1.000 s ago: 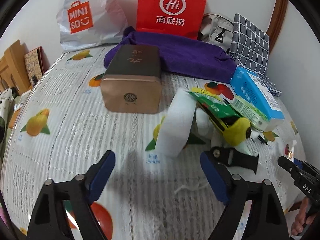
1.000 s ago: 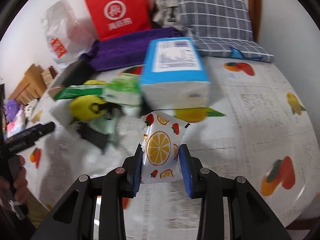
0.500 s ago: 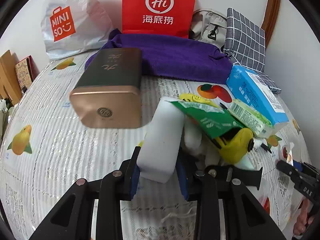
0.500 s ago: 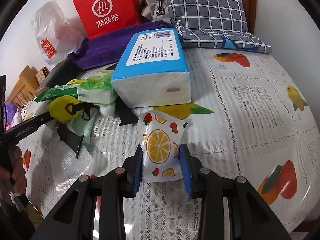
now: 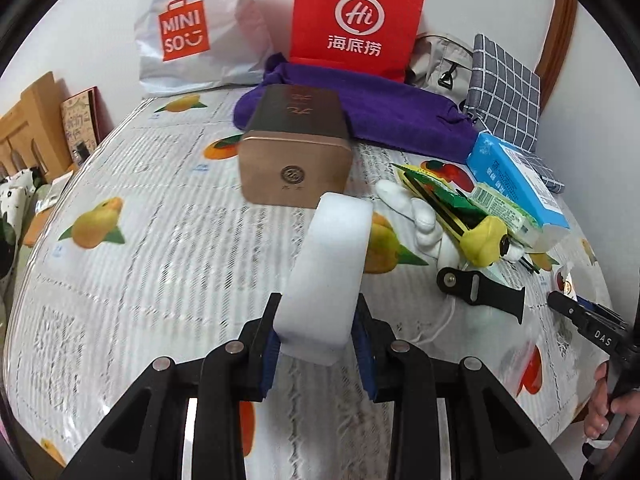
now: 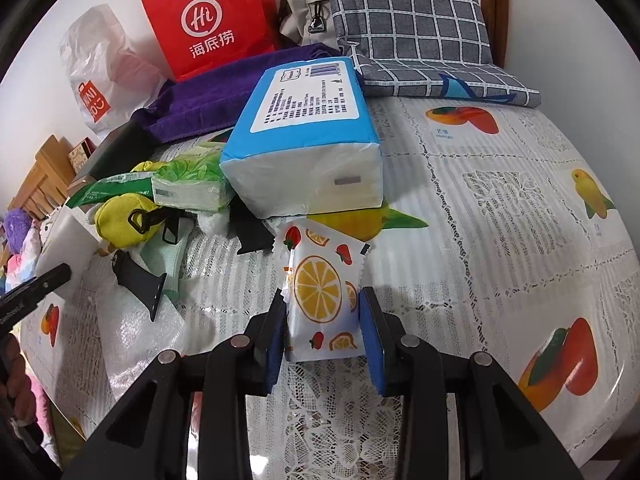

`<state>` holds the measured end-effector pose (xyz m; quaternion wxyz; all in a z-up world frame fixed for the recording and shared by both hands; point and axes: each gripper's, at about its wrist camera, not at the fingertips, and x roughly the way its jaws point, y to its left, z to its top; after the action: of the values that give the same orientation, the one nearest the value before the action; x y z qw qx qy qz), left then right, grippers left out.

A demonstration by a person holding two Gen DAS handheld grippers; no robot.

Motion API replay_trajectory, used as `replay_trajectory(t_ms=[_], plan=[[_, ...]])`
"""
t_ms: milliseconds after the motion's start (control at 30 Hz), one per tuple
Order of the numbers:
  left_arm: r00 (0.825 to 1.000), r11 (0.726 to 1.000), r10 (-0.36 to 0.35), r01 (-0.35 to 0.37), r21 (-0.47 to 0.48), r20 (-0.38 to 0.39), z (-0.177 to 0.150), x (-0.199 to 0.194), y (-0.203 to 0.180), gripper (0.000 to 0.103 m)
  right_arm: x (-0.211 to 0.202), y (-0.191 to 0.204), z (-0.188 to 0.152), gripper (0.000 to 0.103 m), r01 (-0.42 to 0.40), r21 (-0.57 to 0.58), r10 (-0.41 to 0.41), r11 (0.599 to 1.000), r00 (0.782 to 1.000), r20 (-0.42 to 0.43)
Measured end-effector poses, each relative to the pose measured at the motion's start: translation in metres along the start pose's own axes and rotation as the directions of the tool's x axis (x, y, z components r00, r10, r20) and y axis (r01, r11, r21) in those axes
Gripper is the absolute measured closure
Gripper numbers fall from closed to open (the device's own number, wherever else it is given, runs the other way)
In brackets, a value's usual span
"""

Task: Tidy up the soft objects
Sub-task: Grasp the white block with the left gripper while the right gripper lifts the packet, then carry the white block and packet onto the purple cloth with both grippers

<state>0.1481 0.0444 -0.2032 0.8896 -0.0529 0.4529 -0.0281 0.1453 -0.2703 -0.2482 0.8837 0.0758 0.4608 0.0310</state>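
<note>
Nearest in the left wrist view: left tool (image 5: 317,320), jaws just closing and now clamped on a white foam block (image 5: 328,264), blue pads pressed into its two long sides. Gripped at the near end only. Long axis straight ahead along the fingers, far end aimed at the copper tin (image 5: 296,160). Hard to say whether fully clear of the bench (image 5: 160,260) or touching it underneath.

Nearest in the right wrist view: right tool (image 6: 324,320), closed on a fruit-print packet (image 6: 322,292), held upright, crimped top edge away from the camera. No slack visible between pads and wrapper.

Further out, to the right of the left tool and ahead-left of the right tool: a loose heap with a black strap (image 5: 476,288), a yellow pouch (image 5: 486,236) and green packets, then the blue tissue pack (image 6: 308,136) just behind. Clearly nearer to the right tool; for the left, a sideways swing across.

Farthest: purple towel (image 5: 380,112) along the back, red bag (image 5: 356,20) upright against the wall.

Probably mid-carry, both soft things in hand and not yet placed. Worth minding: a long block held at one end, so likely to sag or pivot if swung fast; better to keep its axis level and to pass beside the tin, not over it.
</note>
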Motion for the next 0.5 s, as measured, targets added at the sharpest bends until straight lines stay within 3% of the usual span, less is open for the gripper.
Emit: replay_trajectory(t_ms=[267,500], plan=[[1.0,0.999,-0.012,0.013,-0.038,0.014,0.0,-0.016,0.007,0.072,-0.012,0.003,-0.004,0.069,-0.025,-0.007,0.025,1.0,0.999,-0.032],[0.998,0.999,-0.012,0.014,-0.037,0.057,0.014,-0.041,0.008,0.072,-0.043,0.008,0.008,0.069,-0.014,-0.02,0.015,1.0,1.0,0.009]])
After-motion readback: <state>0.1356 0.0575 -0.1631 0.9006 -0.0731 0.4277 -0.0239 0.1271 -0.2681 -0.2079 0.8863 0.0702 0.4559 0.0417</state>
